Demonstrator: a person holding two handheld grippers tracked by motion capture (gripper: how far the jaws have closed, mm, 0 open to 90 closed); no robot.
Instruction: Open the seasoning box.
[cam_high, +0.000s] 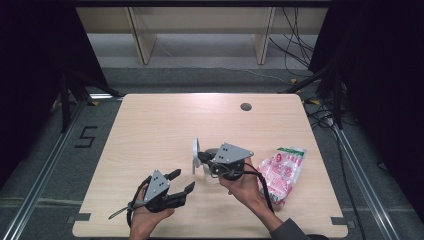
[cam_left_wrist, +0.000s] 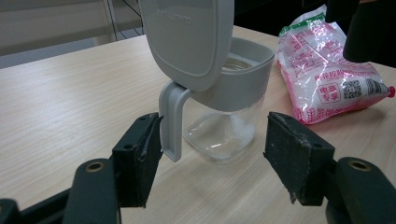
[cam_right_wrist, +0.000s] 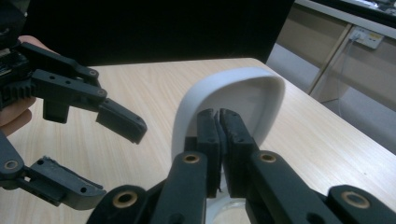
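The left tongs (cam_high: 181, 182), nearest at 7 o'clock on the bench (cam_high: 150, 125), stand spread with nothing between them. The jar (cam_left_wrist: 222, 133) sits just beyond them, toward 1 o'clock. The right tongs (cam_high: 201, 158) are pressed together against its raised grey lid (cam_left_wrist: 187, 42). At 3 o'clock lies a pink-and-white bag (cam_high: 281, 170); its print is unreadable.

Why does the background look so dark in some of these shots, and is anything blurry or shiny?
High view: the table is evenly lit, with black surroundings at both sides. Left gripper view: the glass jar is sharp, and the plastic bag shows white glare. Right gripper view: the black jaws are soft up close, the raised lid is bright, and the backdrop is dark.
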